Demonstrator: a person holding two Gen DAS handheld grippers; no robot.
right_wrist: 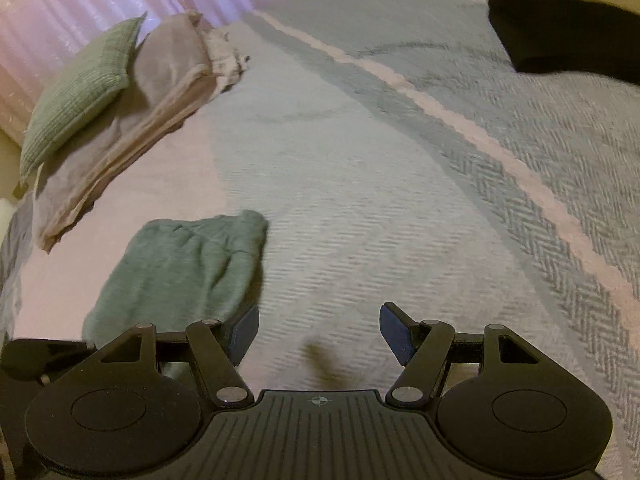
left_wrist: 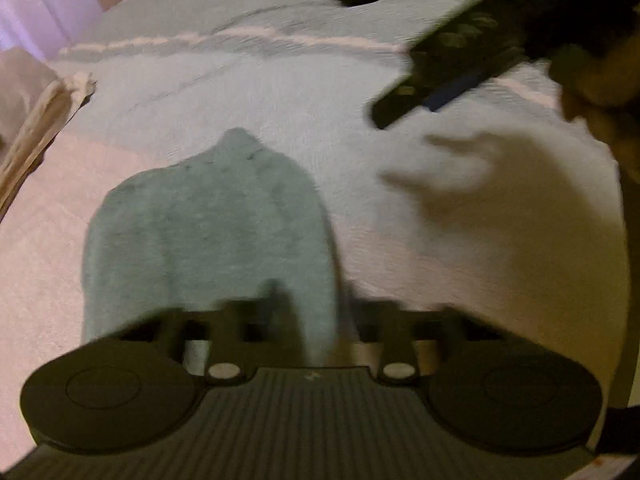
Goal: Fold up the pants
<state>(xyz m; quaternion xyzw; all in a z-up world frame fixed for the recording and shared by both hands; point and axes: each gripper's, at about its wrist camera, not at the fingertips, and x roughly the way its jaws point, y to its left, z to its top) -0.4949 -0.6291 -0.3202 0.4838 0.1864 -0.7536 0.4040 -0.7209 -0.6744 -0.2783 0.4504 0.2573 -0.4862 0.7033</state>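
Motion blur hides the left gripper's (left_wrist: 276, 296) fingertips, which seem clenched over the folded green pants (left_wrist: 208, 232) straight ahead of them, while the right gripper (right_wrist: 320, 332) stands released, pants (right_wrist: 180, 268) beside its left jaw, a dark cloth (right_wrist: 568, 32) cut off far ahead; no writing is legible.

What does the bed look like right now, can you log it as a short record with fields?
surface: bed with a grey herringbone blanket
pants: green-grey, folded into a small bundle, lying on the blanket
left hand-held gripper: shut, right over the bundle; too blurred to tell if it pinches cloth
right hand-held gripper: open, nothing between its fingers, bundle just to its left
other items: green cushion on folded beige linen; dark garment at the far corner
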